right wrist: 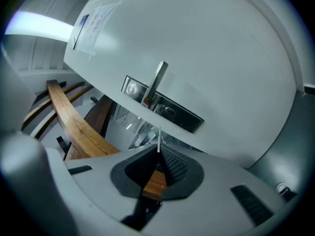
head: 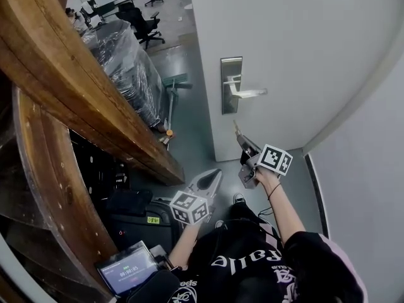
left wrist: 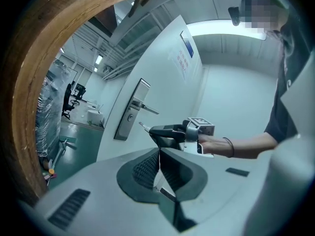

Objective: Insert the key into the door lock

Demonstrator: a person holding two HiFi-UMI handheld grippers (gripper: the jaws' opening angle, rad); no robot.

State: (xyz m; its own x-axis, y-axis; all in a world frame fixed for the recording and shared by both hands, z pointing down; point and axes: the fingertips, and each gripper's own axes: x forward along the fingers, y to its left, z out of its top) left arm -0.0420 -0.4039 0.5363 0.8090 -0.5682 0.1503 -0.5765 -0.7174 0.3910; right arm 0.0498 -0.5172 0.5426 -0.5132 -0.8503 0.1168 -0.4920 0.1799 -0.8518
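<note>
A white door [head: 297, 49] carries a steel lock plate [head: 231, 85] with a lever handle [head: 250, 93]. My right gripper [head: 242, 142] is shut on a small silver key [head: 237, 129], whose blade points up at the plate from a short way below it. In the right gripper view the key [right wrist: 158, 140] sticks out of the right gripper [right wrist: 158, 151], just short of the lock plate [right wrist: 162, 104] and its keyhole [right wrist: 168, 112]. My left gripper [head: 214, 174] hangs lower and to the left. In its own view the left gripper [left wrist: 158, 154] is shut and holds nothing.
A curved wooden beam [head: 76, 87] runs along the left. Behind it stand plastic-wrapped stacks [head: 126, 62] and office chairs [head: 142, 21]. A lit screen [head: 128, 269] and a black case [head: 136, 223] sit on the floor at lower left. A white wall [head: 366, 169] closes the right side.
</note>
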